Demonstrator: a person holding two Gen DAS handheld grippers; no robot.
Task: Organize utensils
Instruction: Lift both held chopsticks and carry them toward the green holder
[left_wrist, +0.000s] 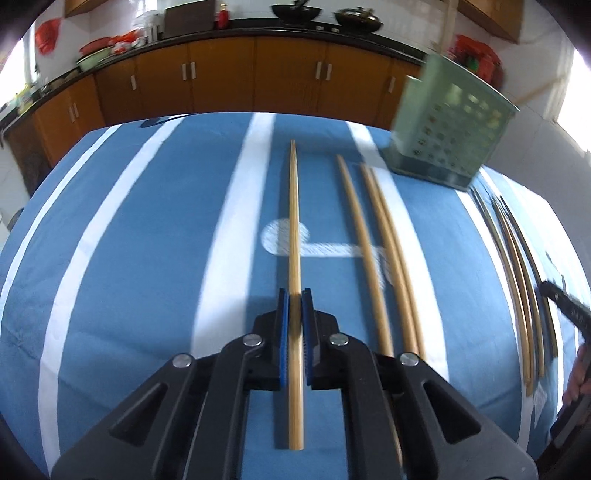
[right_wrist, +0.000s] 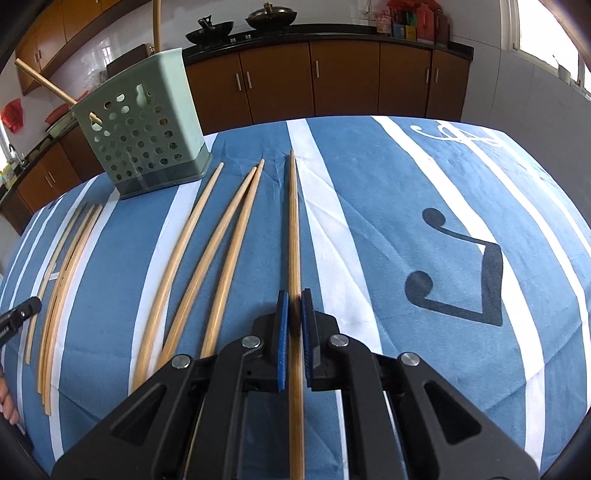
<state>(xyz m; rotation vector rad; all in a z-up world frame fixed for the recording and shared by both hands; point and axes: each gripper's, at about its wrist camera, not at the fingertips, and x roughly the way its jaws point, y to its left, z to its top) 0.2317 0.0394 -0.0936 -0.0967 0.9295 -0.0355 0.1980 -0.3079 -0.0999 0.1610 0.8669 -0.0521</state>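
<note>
My left gripper (left_wrist: 294, 295) is shut on a bamboo chopstick (left_wrist: 294, 221) that runs straight ahead between the blue pads over the striped cloth. My right gripper (right_wrist: 294, 295) is likewise shut on another bamboo chopstick (right_wrist: 293, 221). A green perforated utensil holder (left_wrist: 450, 125) (right_wrist: 144, 129) stands upright at the far side between the two grippers, with two sticks (right_wrist: 44, 83) poking out of it. Three loose chopsticks (left_wrist: 369, 251) lie to the right of the left gripper. Three more (right_wrist: 207, 251) lie to the left of the right gripper.
A blue cloth with white stripes (right_wrist: 461, 177) covers the table. Each gripper shows at the edge of the other's view: the right one (left_wrist: 561, 299), the left one (right_wrist: 22, 314), with a hand (left_wrist: 576, 380) behind. Brown kitchen cabinets (right_wrist: 343, 77) and woks stand beyond the table.
</note>
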